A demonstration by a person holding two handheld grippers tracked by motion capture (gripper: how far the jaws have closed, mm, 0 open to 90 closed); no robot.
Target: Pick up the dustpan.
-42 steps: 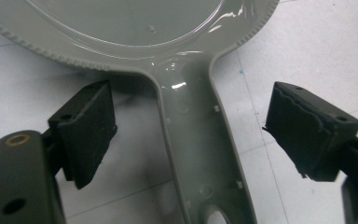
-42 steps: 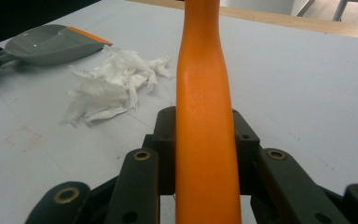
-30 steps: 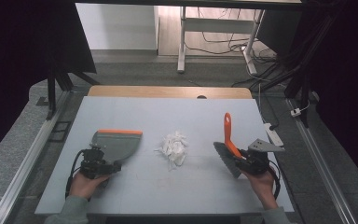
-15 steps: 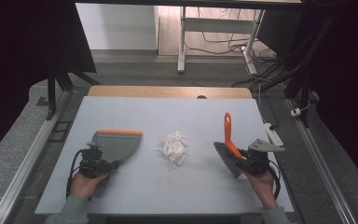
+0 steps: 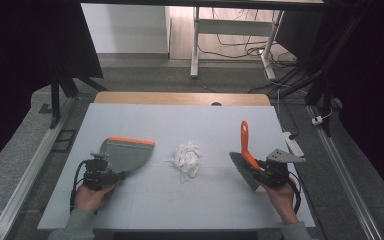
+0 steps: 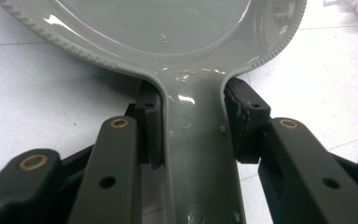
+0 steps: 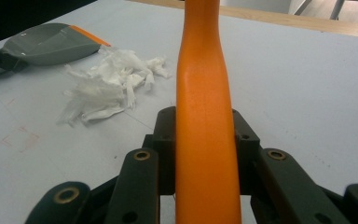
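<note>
floor (image 5: 145, 75): grey carpet | desk legs (image 5: 196, 40): white, beyond table | cables (image 5: 240, 47): loose on floor

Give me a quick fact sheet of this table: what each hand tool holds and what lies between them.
left gripper: shut on the dustpan by its grey handle
right gripper: shut on the brush by its orange handle
middle of table: heap of torn paper, loose, touching neither tool
dustpan lip: orange edge, on the far side from the person
table: pale grey top, wooden strip at the far edge
</note>
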